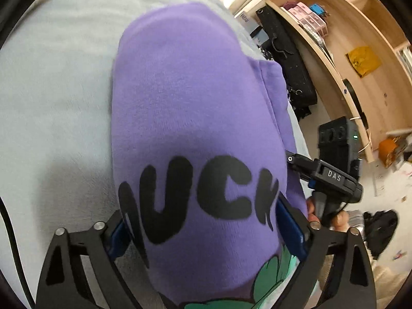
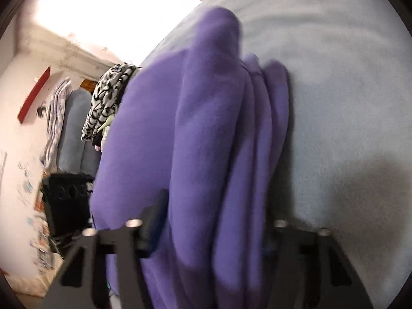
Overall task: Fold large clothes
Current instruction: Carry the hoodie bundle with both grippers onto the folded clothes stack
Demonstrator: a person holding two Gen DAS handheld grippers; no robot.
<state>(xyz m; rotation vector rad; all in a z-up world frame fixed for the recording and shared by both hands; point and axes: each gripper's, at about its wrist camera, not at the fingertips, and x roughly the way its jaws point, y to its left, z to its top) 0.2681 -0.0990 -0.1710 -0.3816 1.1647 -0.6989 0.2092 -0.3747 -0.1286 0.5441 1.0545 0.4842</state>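
A folded purple sweatshirt (image 1: pixel 185 97) with black letters lies on a pale grey bed cover (image 1: pixel 51 90). My left gripper (image 1: pixel 203 229) straddles its near end with jaws set wide, and both blue pads (image 1: pixel 291 229) touch the cloth's sides. The right gripper (image 1: pixel 291 159), held by a hand, meets the sweatshirt's right edge. In the right wrist view, my right gripper (image 2: pixel 213 226) is closed around a bundle of stacked folds of the purple sweatshirt (image 2: pixel 206 128). Its left finger presses the cloth and its right finger is mostly hidden behind it.
A wooden shelf unit (image 1: pixel 334 38) with boxes stands right of the bed, with a black bag (image 1: pixel 291 72) and a black box (image 1: pixel 337 139) below it. A pile of patterned clothes (image 2: pixel 108 97) and a black crate (image 2: pixel 67 200) sit left of the bed cover (image 2: pixel 334 77).
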